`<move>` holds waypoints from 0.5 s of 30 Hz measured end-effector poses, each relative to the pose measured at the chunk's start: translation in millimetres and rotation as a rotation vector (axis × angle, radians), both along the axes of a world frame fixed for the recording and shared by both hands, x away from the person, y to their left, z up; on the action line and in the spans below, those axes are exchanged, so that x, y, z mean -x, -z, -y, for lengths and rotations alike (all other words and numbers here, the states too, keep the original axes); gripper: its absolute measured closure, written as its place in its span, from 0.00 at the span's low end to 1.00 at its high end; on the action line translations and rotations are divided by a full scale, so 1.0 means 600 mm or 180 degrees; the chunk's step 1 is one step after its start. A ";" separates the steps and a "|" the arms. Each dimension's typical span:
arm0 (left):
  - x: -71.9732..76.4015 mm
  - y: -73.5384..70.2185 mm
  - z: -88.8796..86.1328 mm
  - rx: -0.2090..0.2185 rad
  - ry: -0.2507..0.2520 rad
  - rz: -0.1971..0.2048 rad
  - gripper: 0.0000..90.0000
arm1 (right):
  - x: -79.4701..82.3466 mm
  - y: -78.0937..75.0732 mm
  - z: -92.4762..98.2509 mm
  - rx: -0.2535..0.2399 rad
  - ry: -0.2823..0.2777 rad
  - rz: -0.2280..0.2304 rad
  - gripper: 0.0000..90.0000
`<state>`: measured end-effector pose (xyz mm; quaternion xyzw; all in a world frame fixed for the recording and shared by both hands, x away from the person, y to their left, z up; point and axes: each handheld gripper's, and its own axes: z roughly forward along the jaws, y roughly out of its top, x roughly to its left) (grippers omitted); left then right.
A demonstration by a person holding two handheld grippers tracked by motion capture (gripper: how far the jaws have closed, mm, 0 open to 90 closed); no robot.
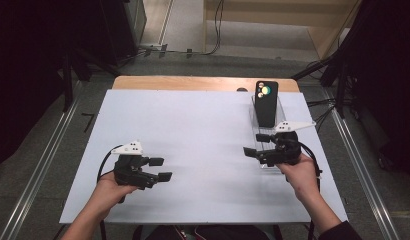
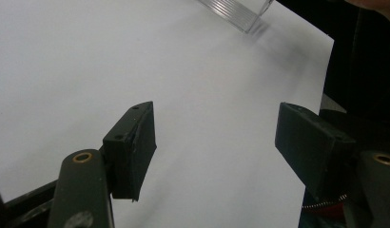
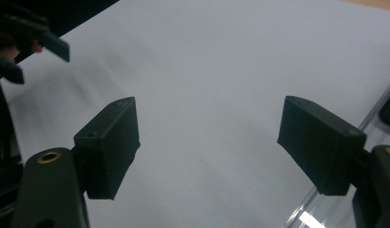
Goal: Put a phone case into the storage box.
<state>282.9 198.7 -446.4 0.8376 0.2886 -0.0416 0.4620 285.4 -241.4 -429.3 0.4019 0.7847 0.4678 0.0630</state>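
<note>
- Your right gripper [image 1: 254, 143] sits at the near end of the clear acrylic stand [image 1: 255, 116] on the right side of the tabletop [image 1: 193, 130]. Jaws point left across the sheet and stand apart with nothing between them; the right gripper view shows bare white surface in the gap.
- The black phone [image 1: 266, 103] leans upright in that stand, camera side facing you, top end at the far edge of the white sheet. The stand props it tilted back, so the phone's long edges are exposed for a side pinch.
- The stand's transparent rail [image 3: 340, 175] runs along the lower right of the right gripper view, just beside the right-hand jaw. You're next to the stand, not on it and not on the phone.
- My read: the jaws point away from the phone, so a turn of the wrist toward the stand comes first if the phone is the target.
- Your left gripper [image 1: 160, 169] hovers low over the near left of the tabletop, well apart from the stand. Jaws parted, empty; between them just white sheet.
- The stand's ribbed corner [image 2: 240, 14] sits far off at the top of the left gripper view. Left hand looks parked, probably free to steady the stand later.
- Risk: light acrylic may slide or tip if you nudge it.
</note>
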 end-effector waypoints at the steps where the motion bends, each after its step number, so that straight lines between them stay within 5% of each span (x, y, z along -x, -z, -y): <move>1: 0.001 0.000 -0.001 -0.0003 -0.0018 0.0002 0.34 | 0.007 0.002 -0.001 0.0011 -0.0046 0.0005 0.23; 9: 0.013 0.006 -0.004 -0.0029 -0.0020 -0.0020 0.34 | 0.053 0.024 0.007 0.0055 -0.0265 -0.0042 0.28; 15: 0.013 0.005 -0.004 -0.0003 -0.0050 -0.0012 0.31 | 0.062 0.034 0.007 0.0139 -0.0327 -0.0096 0.28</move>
